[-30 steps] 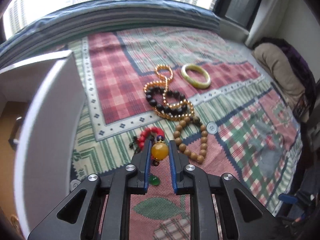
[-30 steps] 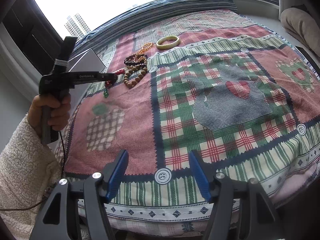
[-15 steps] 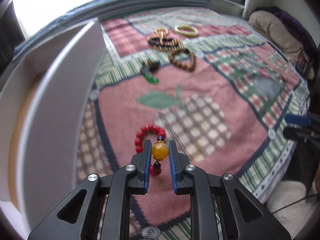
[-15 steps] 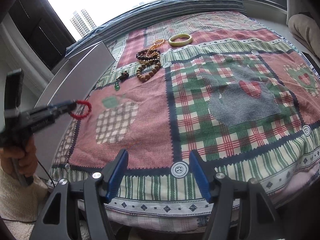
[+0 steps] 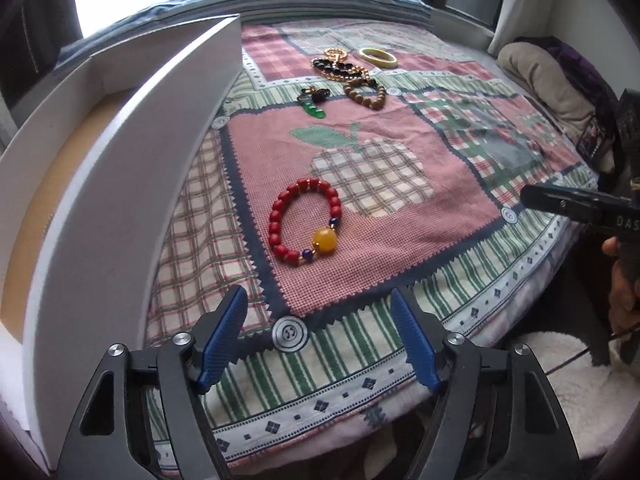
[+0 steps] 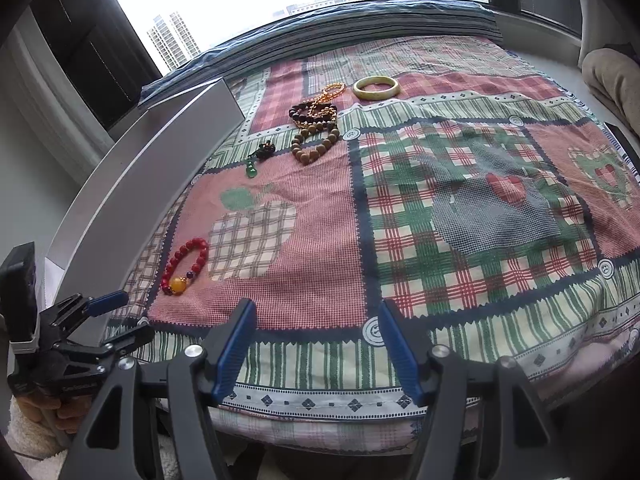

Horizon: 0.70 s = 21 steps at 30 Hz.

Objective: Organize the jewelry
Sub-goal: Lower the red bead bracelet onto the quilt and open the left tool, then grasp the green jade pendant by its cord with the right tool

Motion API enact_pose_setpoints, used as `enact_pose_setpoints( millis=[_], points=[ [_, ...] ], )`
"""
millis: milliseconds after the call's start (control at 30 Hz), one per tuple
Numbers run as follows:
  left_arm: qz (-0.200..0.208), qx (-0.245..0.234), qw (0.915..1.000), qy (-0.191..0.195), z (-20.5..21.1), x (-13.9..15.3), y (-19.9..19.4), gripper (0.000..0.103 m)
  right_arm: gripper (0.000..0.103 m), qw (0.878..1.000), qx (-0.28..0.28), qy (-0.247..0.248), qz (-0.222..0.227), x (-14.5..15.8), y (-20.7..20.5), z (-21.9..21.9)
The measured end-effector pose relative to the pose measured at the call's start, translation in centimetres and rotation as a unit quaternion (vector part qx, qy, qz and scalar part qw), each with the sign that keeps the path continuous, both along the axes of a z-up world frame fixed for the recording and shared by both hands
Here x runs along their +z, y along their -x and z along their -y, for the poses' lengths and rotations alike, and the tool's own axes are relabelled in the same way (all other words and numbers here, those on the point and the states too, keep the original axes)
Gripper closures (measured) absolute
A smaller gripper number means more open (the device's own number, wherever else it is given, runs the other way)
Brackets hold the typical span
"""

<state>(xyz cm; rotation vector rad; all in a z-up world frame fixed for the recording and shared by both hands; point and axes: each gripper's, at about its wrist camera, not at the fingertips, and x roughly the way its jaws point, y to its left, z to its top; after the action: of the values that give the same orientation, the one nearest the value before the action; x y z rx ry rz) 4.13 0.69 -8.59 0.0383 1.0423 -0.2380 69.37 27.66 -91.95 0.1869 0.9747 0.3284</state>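
A red bead bracelet (image 5: 275,227) with one amber bead (image 6: 178,285) lies flat on the pink patch of the quilt, close to the long white box (image 5: 120,168). My left gripper (image 5: 318,340) hovers just short of it over the quilt's near border. Its jaws are opening, with nothing between them. My right gripper (image 6: 316,348) stands open and empty above the quilt's front edge. The left gripper (image 6: 128,320) shows low on the left in the right wrist view. Farther back lie a green pendant (image 5: 314,111), a brown bead bracelet (image 5: 366,95), dark beads with a gold chain (image 5: 340,66) and a pale bangle (image 5: 378,57).
The white box (image 6: 140,184) runs along the quilt's left side, open at the top with a tan floor inside. A window ledge lies beyond the quilt, and a beige cushion (image 5: 540,76) sits at the far right. A person's hand and fleece sleeve (image 6: 36,420) hold the left gripper.
My left gripper carried the red bracelet back from the jewelry pile toward the near edge, then let it go onto the quilt and spread its jaws. The right gripper barely shifted.
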Motion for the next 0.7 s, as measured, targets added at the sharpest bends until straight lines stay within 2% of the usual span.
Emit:
enact_pose_setpoints(
  millis=[67,200,300,400,433,467,533,567,700],
  points=[
    [0.01,-0.008,0.9999,-0.002,0.6,0.2,-0.5,0.038,0.039,1.0,0.007,-0.003,-0.009,-0.4,-0.1,-0.6],
    [0.017,-0.023,0.9992,-0.028,2.3,-0.4,-2.1,0.038,0.039,1.0,0.025,-0.001,-0.001,0.3,0.4,-1.8],
    [0.015,-0.018,0.9979,-0.061,3.0,-1.4,-3.2,0.038,0.039,0.999,0.03,0.007,0.013,1.0,0.7,-1.9],
    [0.014,-0.016,0.9971,-0.073,3.4,-2.1,-4.0,0.038,0.039,1.0,0.025,0.007,0.011,1.0,0.6,-1.6],
    [0.014,-0.02,0.997,-0.073,3.6,-2.4,-4.3,0.043,0.039,1.0,0.024,0.007,0.008,0.8,0.6,-1.6],
    [0.012,-0.025,0.9969,-0.074,3.9,-2.8,-4.5,0.054,0.039,1.0,0.024,0.006,0.004,0.7,0.4,-1.5],
    [-0.006,-0.034,0.9966,-0.075,4.1,-4.0,-5.1,0.07,0.039,1.0,0.031,0.005,-0.003,0.7,0.0,-1.6],
    [0.0,-0.033,0.9974,-0.064,3.9,-4.0,-5.1,0.074,0.039,0.999,0.038,0.003,-0.004,1.0,-0.4,-1.6],
    [-0.018,-0.022,0.9994,-0.022,2.8,-4.1,-5.4,0.076,0.039,0.997,0.078,-0.012,0.008,4.0,-3.4,-1.9]
  ],
)
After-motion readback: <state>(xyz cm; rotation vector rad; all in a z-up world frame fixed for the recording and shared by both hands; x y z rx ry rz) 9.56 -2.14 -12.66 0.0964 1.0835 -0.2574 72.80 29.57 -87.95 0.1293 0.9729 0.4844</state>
